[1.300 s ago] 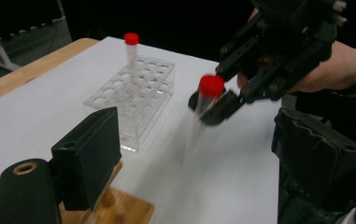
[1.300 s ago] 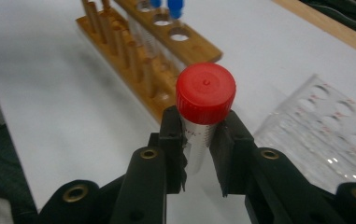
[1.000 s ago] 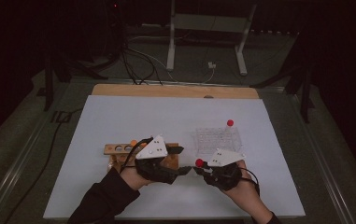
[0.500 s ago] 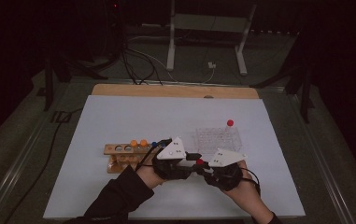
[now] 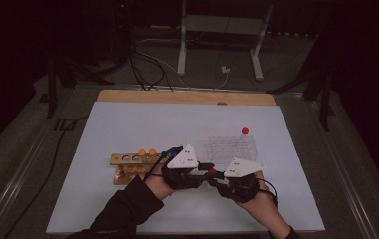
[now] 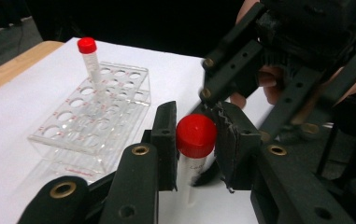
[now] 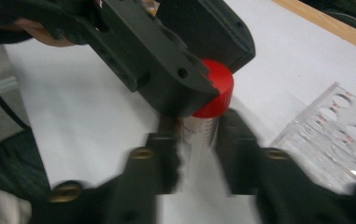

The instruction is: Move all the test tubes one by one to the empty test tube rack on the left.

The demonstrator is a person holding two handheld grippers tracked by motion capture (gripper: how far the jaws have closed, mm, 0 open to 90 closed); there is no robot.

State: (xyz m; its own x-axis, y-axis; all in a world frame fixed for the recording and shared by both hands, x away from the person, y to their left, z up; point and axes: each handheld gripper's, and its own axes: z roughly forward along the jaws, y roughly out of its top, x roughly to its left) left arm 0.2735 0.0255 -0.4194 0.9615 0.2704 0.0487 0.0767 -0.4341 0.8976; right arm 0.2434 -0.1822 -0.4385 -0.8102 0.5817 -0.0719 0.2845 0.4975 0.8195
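My left gripper (image 6: 195,144) has just closed on the red cap of a clear tube (image 6: 195,135). My right gripper (image 7: 198,140), jaws just easing apart, straddles its body. A clear rack (image 6: 91,116) stands just beside.

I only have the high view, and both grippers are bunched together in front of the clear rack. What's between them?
Observer: A red-capped tube. The left gripper clamps its cap; its jaws have just been closing.
Operator: And the right gripper?
Observer: The right gripper straddles the tube's clear body below the cap. Its jaws have just been opening and seem to have let go.
Operator: Is there room in the rack?
Observer: Yes. The clear rack holds one racked tube at a far corner.
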